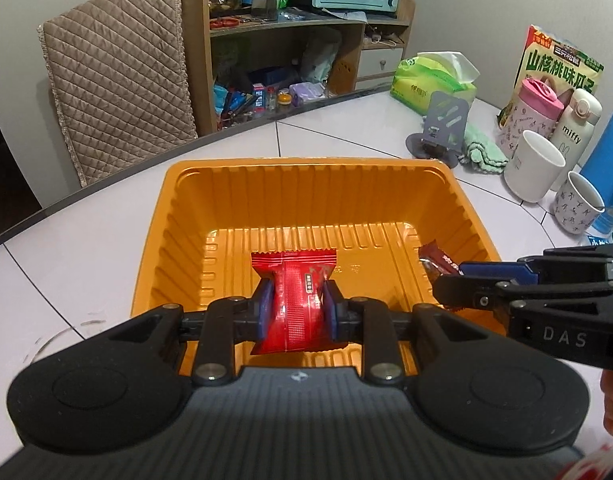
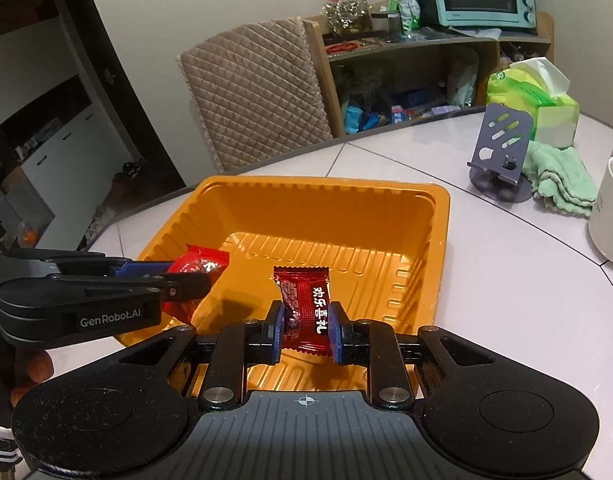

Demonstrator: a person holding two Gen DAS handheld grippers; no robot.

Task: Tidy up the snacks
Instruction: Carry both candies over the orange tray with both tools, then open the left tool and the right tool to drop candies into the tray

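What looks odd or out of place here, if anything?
Nothing stands out. The orange tray sits flat and undamaged on the table. Each gripper holds one wrapped snack over it: left bright red, right dark red.

"DAS" is printed in pale letters on the side of the right gripper (image 1: 446, 280), and "GenRobot.AI" on the side of the left gripper (image 2: 186, 280). "miffy" is read on the white bottle (image 1: 577, 120). White characters "欢乐喜礼" are carried by the dark red candy wrapper (image 2: 306, 312). Large characters "山核桃味瓜子" are shown on the green snack bag (image 1: 558, 60).
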